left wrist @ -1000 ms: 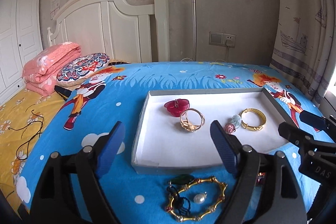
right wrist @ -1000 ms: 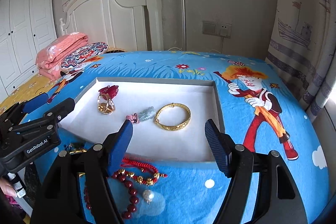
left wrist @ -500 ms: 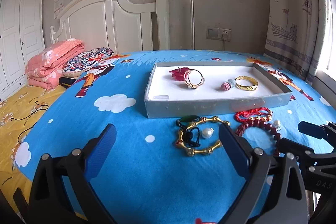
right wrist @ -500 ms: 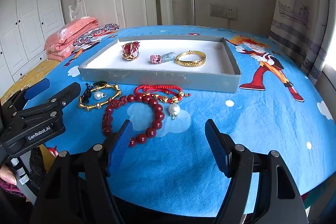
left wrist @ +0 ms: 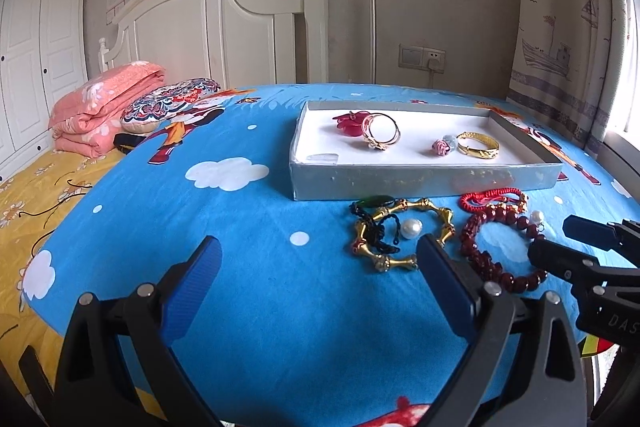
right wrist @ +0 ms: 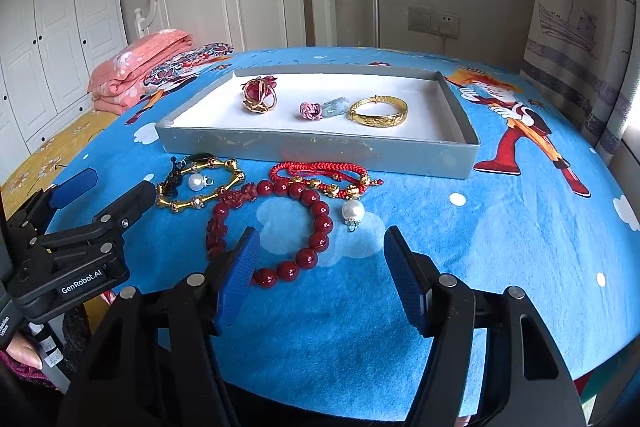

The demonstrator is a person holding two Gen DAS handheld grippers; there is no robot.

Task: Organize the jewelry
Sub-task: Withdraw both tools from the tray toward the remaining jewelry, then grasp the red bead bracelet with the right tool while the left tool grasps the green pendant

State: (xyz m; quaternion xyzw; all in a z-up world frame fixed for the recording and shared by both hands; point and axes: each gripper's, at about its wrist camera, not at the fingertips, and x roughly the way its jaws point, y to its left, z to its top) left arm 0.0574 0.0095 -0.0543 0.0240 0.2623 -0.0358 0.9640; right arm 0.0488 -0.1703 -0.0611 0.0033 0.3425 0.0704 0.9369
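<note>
Right gripper (right wrist: 320, 279) empty, jaws closing near dark red bead bracelet (right wrist: 272, 227) — risk: snagging red braided cord bracelet (right wrist: 320, 173) touching it. Left gripper (left wrist: 320, 291) wide, empty.

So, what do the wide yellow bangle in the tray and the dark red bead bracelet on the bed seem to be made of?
The yellow bangle looks like polished gold-coloured metal: bright reflections and a patterned outer face; real gold or plating, I cannot tell. The red bead bracelet has glossy, opaque round beads with sharp highlights, perhaps lacquer, resin or stone. The tray looks like matt grey cardboard.
</note>
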